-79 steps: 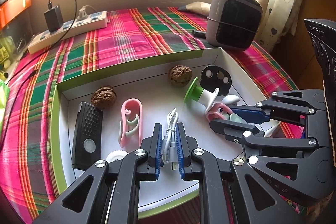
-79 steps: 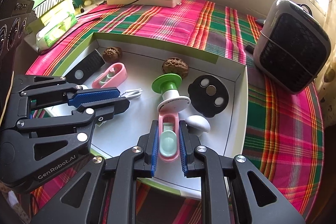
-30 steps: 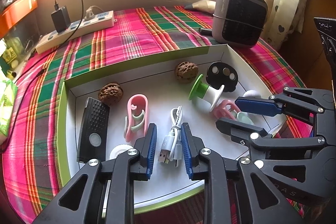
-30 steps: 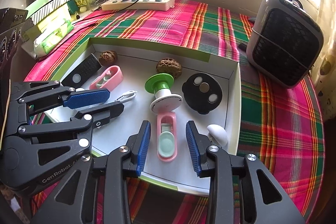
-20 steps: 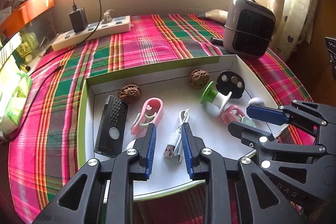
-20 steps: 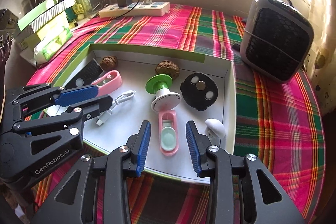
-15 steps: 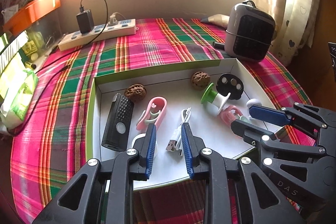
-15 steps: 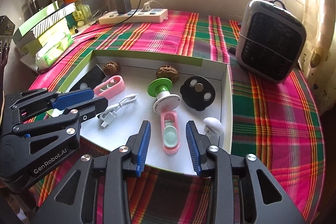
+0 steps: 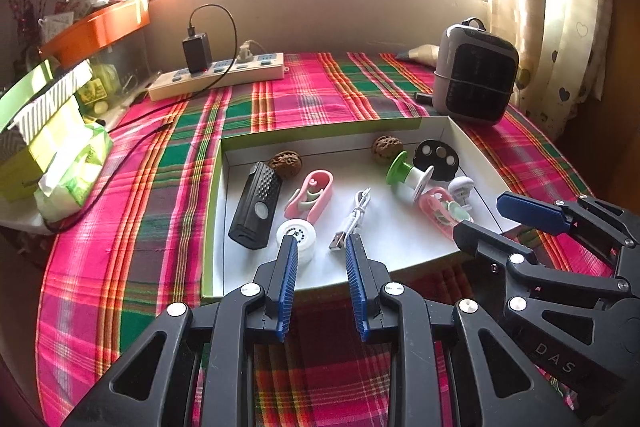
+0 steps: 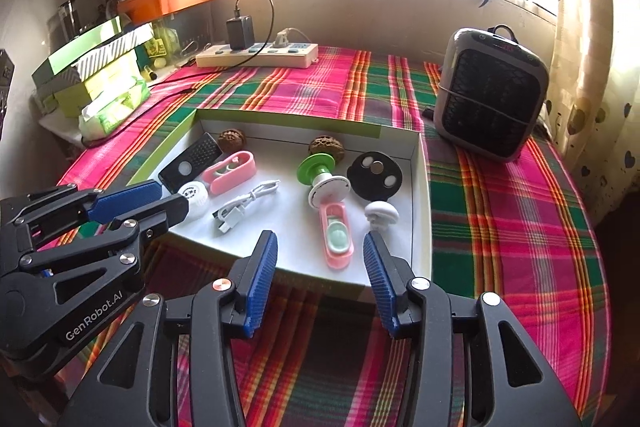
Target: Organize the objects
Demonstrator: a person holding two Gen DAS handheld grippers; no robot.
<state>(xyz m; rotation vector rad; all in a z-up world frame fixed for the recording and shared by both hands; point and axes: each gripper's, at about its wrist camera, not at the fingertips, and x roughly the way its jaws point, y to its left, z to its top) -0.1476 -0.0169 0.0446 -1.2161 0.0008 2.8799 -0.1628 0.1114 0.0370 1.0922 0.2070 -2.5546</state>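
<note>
**Tray of small things, both grippers empty**

Tray [image 10: 424,195] sits on the plaid cloth [image 10: 500,219], and in it we see a white cable [image 10: 246,205], two pink cases [image 10: 338,235], two walnuts [image 10: 327,146], a black remote [image 10: 192,161] and a green spool [image 10: 320,171]. Our left gripper [image 9: 322,247] hovers at the near rim, fingers apart around nothing. Our right gripper [image 10: 320,247] has just been opening; nothing lies between its fingers. A heater [image 10: 490,93] stands beyond the tray.
</note>
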